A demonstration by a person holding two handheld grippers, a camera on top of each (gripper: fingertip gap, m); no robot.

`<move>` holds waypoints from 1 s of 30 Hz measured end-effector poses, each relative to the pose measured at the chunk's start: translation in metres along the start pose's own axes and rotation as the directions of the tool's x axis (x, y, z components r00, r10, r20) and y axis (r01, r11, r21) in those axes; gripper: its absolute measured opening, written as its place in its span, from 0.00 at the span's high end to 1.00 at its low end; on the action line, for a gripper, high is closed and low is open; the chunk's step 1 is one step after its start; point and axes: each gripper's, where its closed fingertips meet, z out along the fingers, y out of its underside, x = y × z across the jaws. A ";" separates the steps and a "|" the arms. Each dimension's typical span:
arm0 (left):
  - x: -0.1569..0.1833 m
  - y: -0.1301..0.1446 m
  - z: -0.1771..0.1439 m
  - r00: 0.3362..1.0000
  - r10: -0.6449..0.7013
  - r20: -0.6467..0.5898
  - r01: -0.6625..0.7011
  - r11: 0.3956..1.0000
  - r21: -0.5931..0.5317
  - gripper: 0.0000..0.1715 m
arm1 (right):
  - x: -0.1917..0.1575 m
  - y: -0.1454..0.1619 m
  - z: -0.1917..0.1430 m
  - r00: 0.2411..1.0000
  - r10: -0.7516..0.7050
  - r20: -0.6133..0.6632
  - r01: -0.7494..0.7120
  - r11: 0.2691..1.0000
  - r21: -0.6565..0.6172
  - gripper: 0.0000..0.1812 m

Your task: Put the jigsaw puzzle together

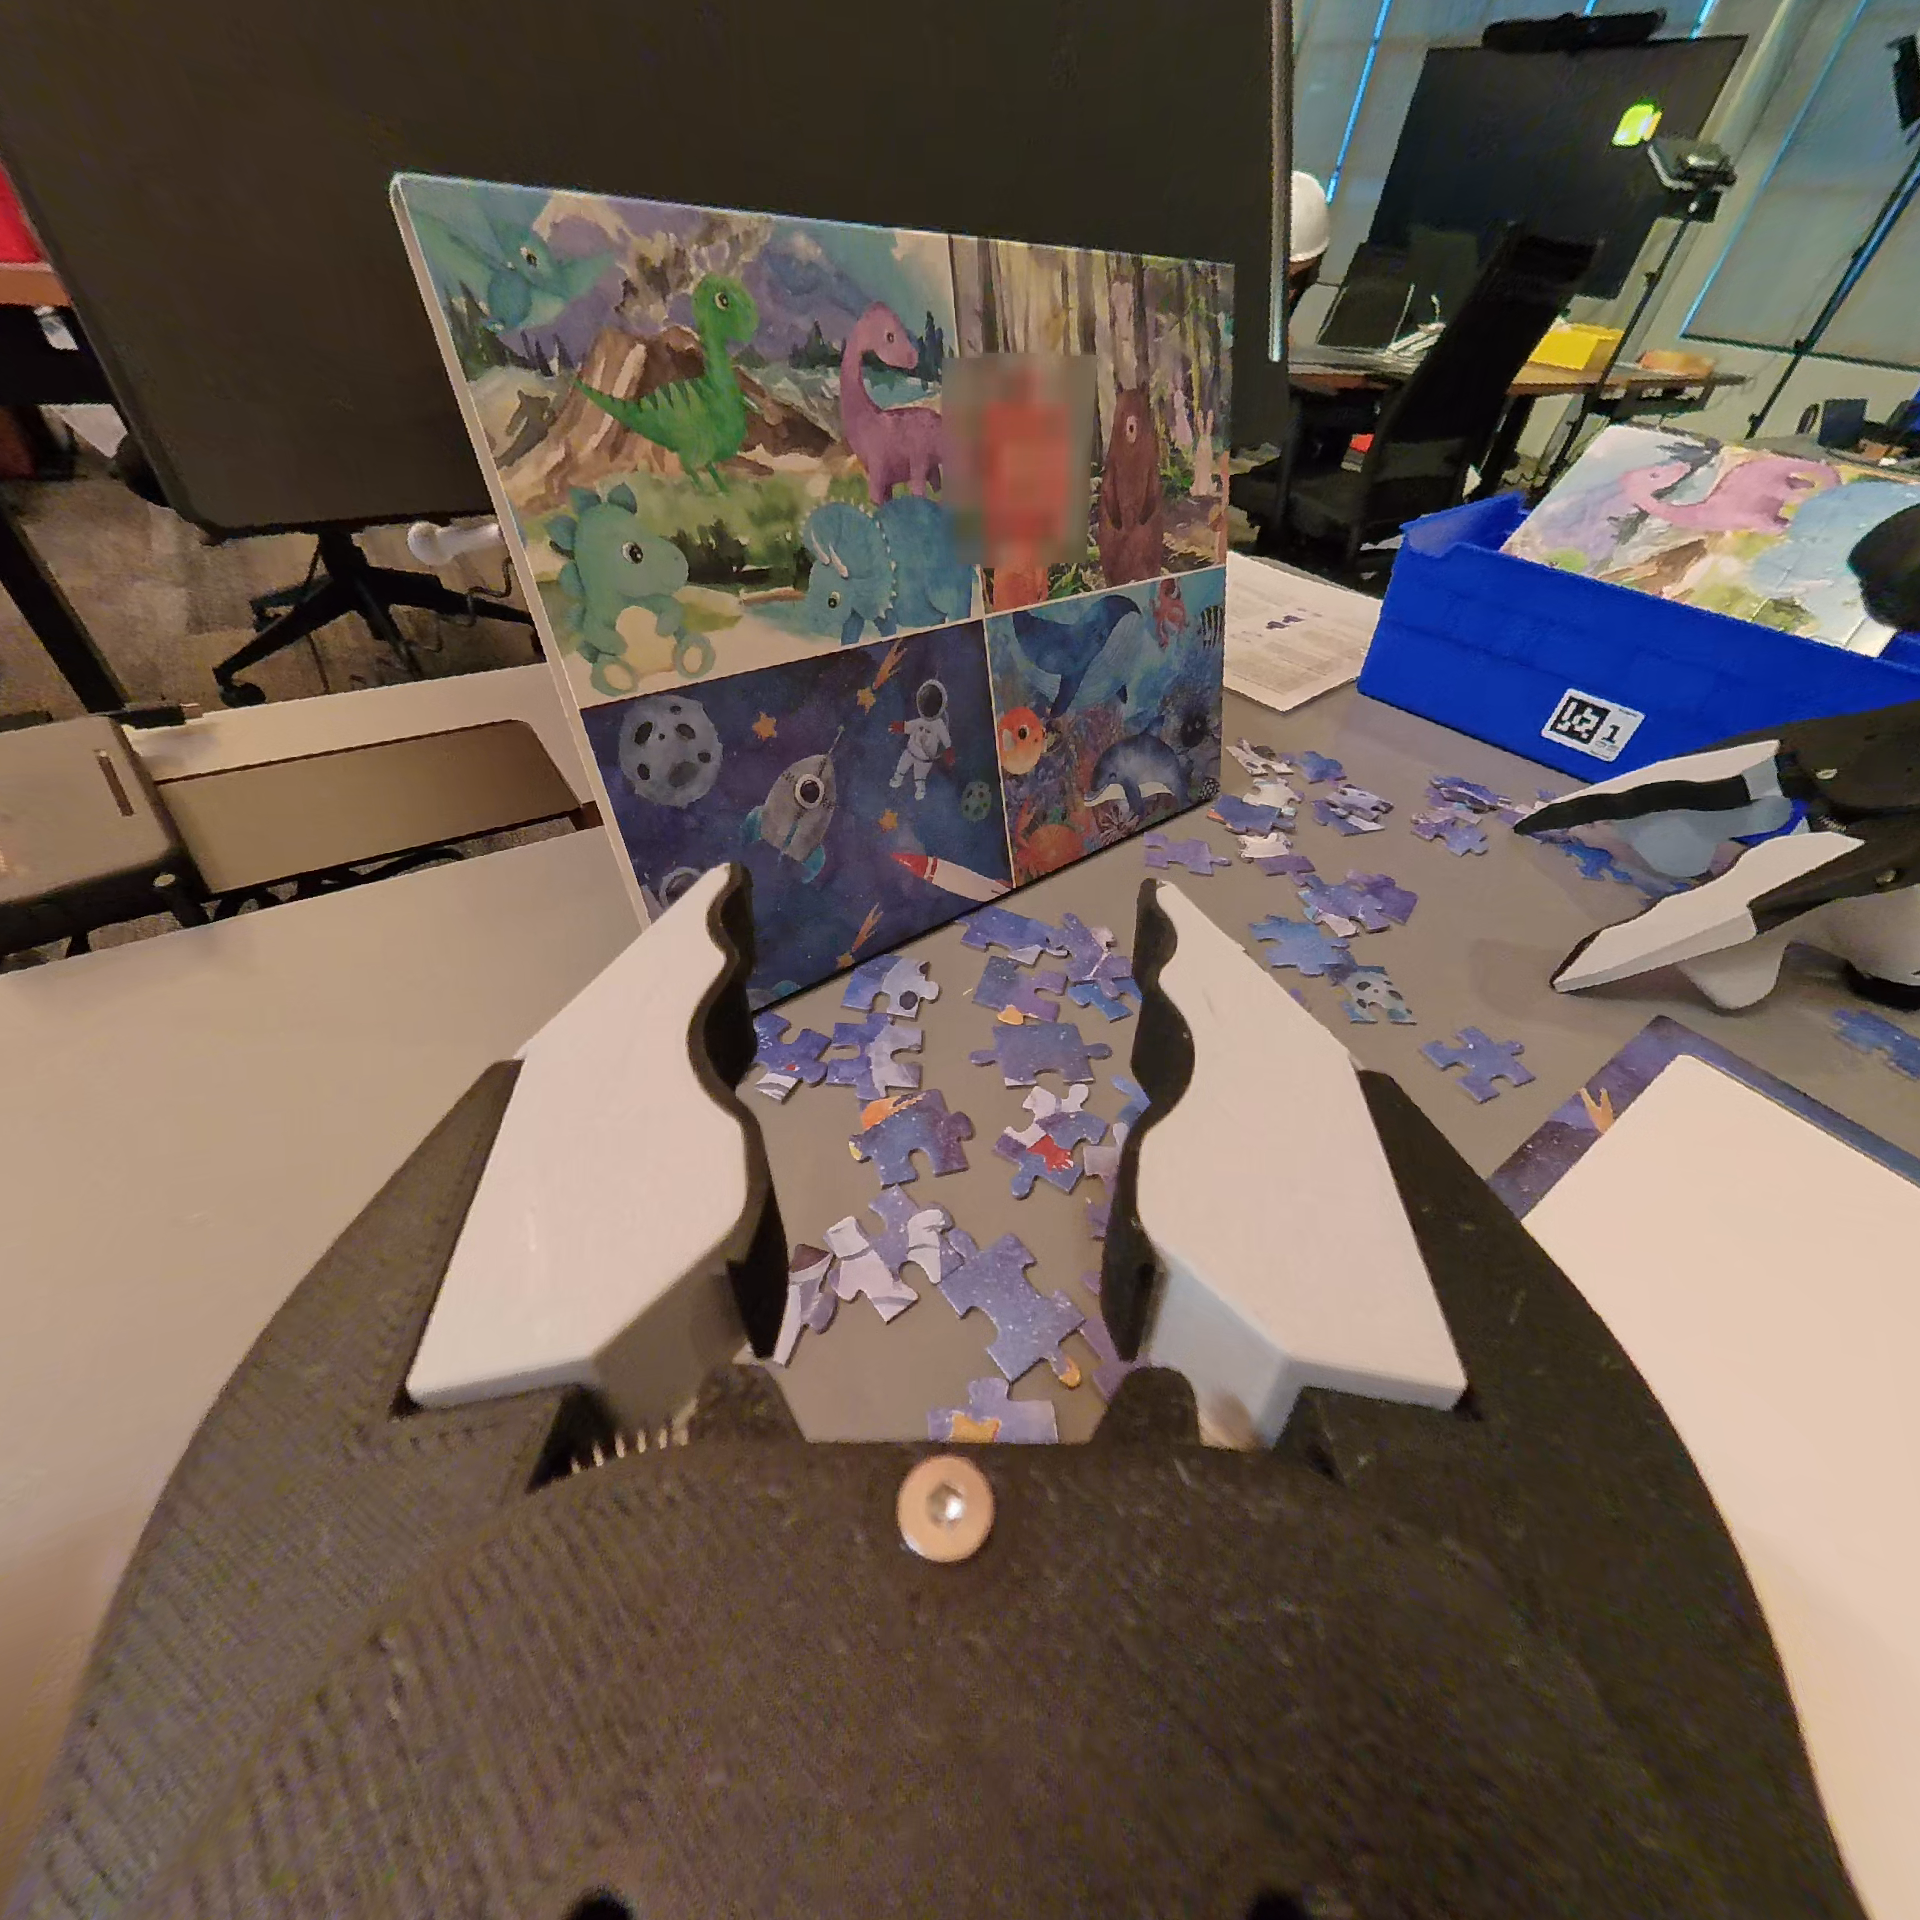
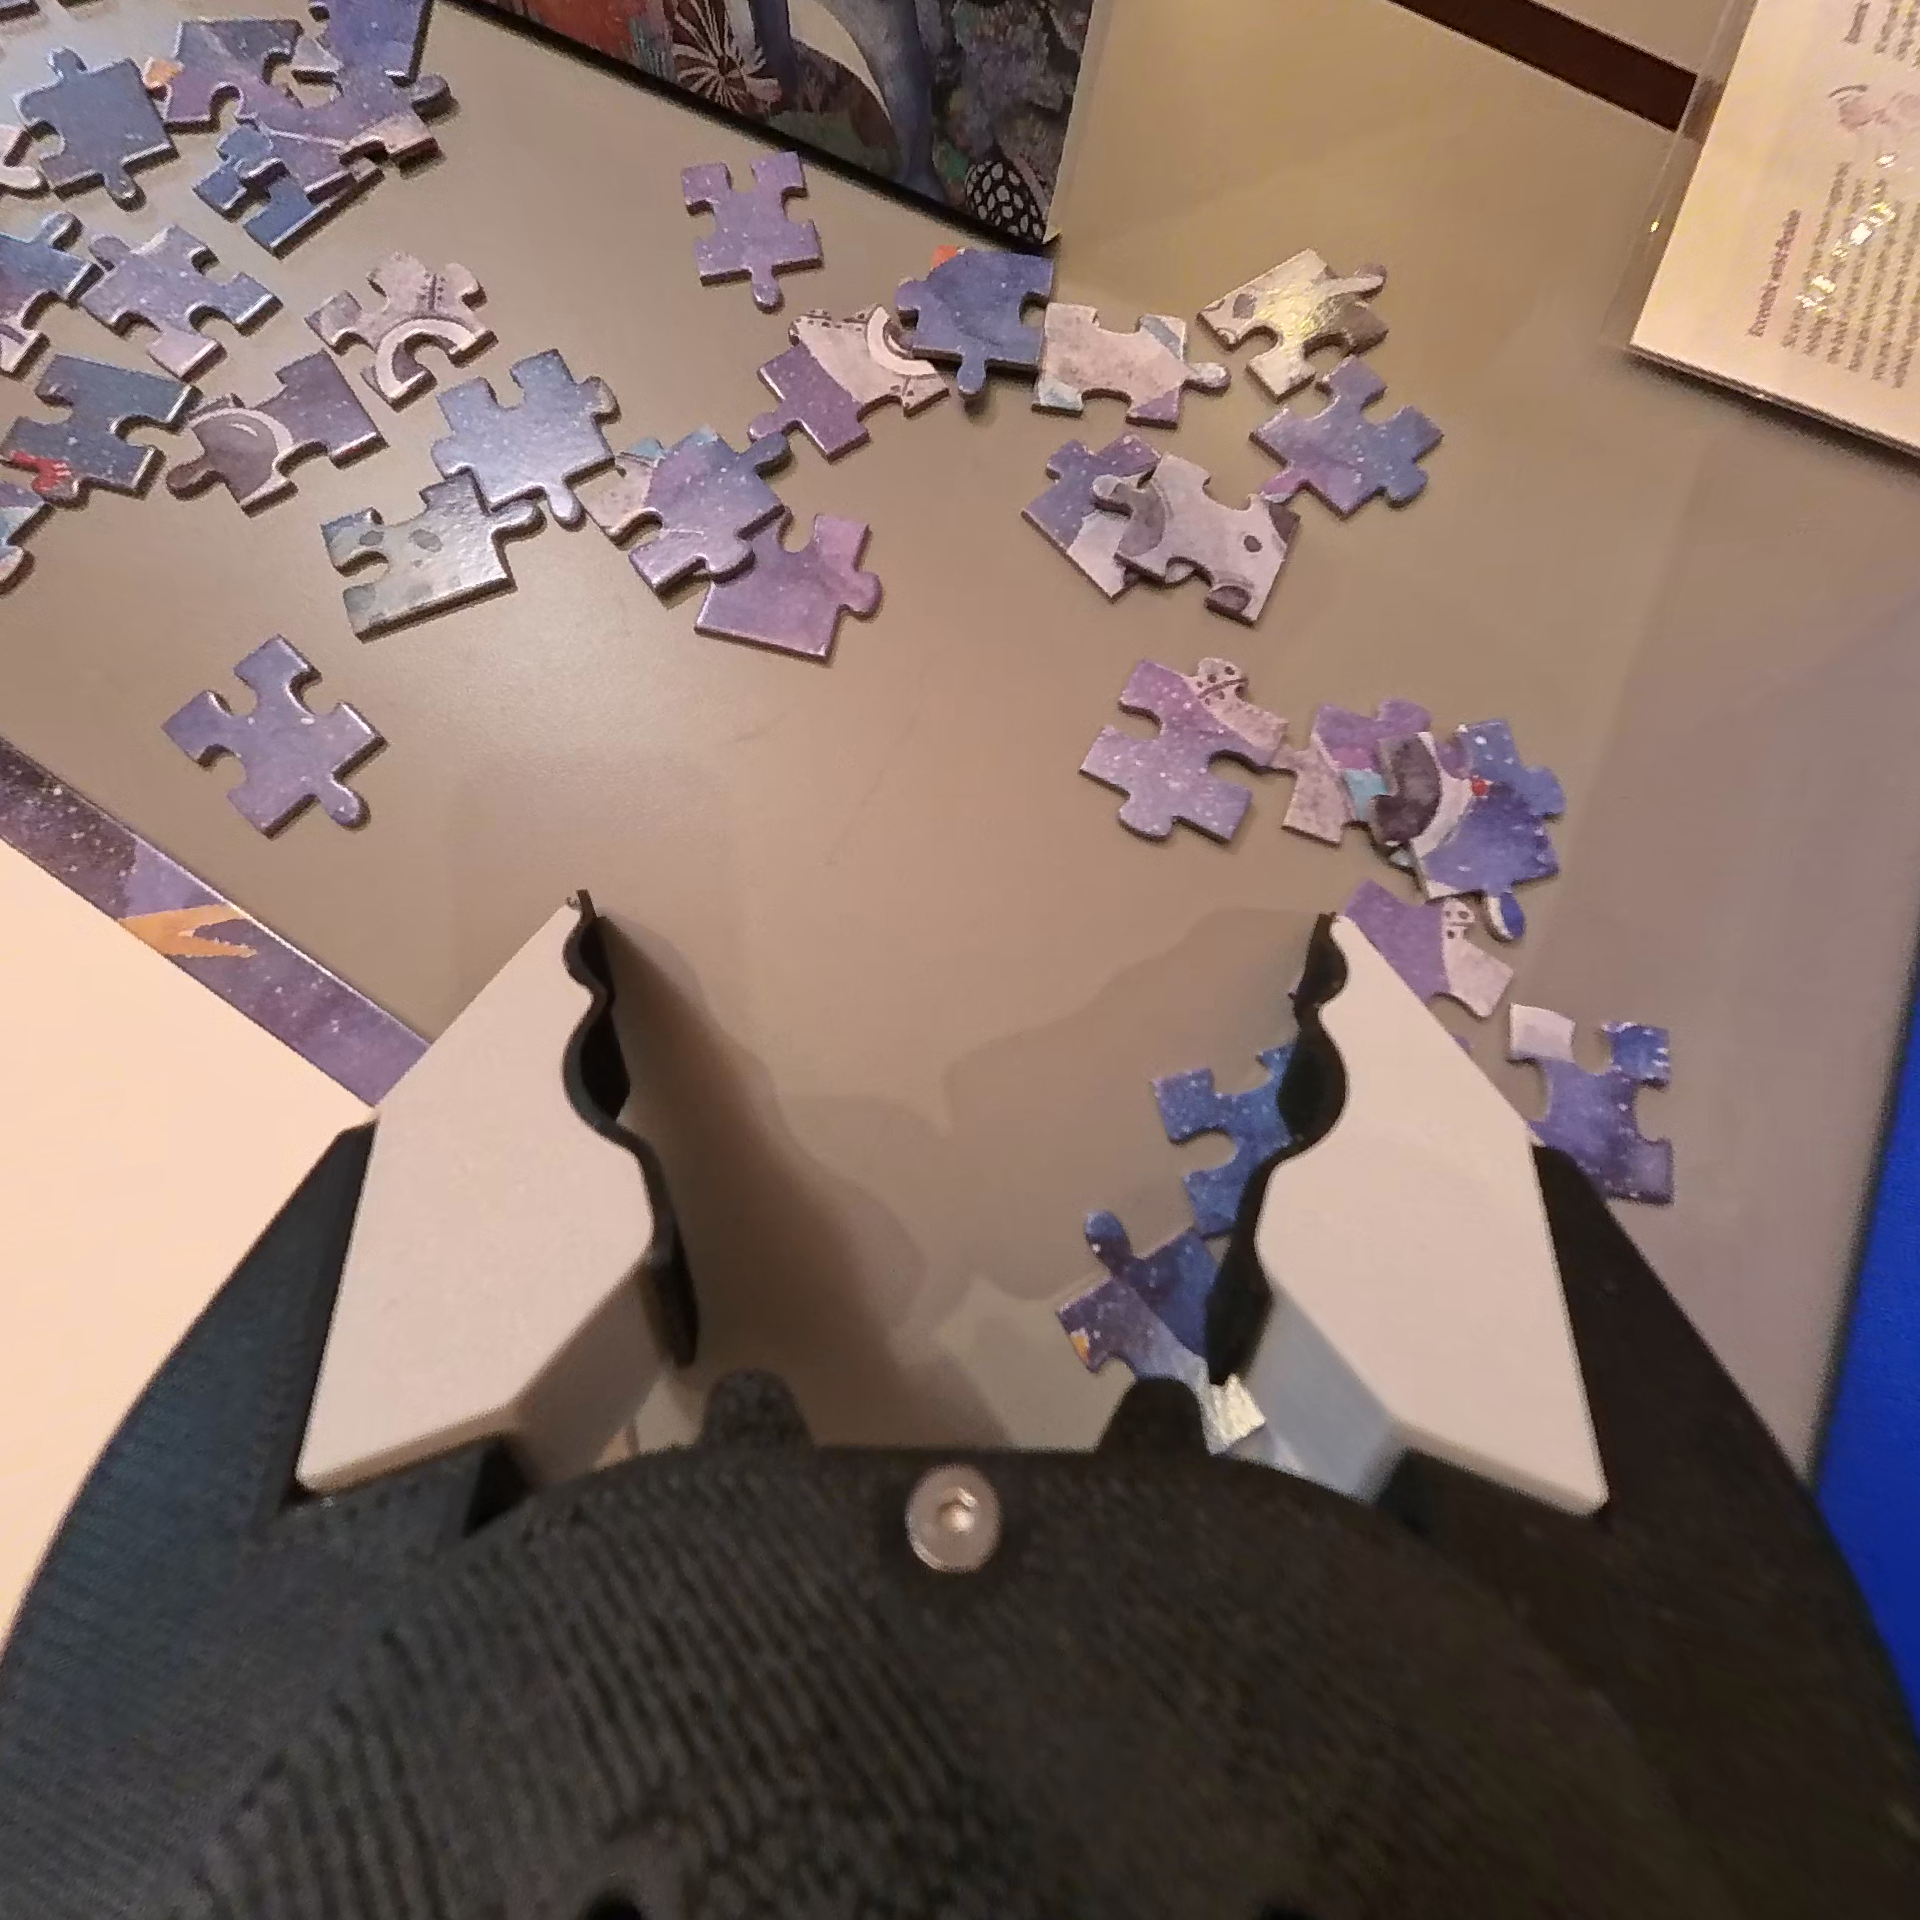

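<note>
Several loose blue and purple jigsaw pieces lie scattered on the grey table; they also show in the right wrist view. A puzzle frame tray with a purple border and white inside lies at the right, and shows at the left of the right wrist view. My left gripper is open and empty above the pieces. My right gripper is open and empty over bare table, with pieces beside its right finger. It also shows at the right of the left wrist view.
A picture board with dinosaur, forest, space and sea scenes stands upright behind the pieces. A blue bin holding another puzzle sits at the back right; its wall shows in the right wrist view. A printed sheet lies beyond.
</note>
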 end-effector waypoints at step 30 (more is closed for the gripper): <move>-0.008 0.002 -0.002 0.998 0.043 0.055 -0.042 0.999 -0.016 0.66 | 0.005 -0.003 -0.008 1.000 0.000 -0.003 0.000 1.000 0.001 0.29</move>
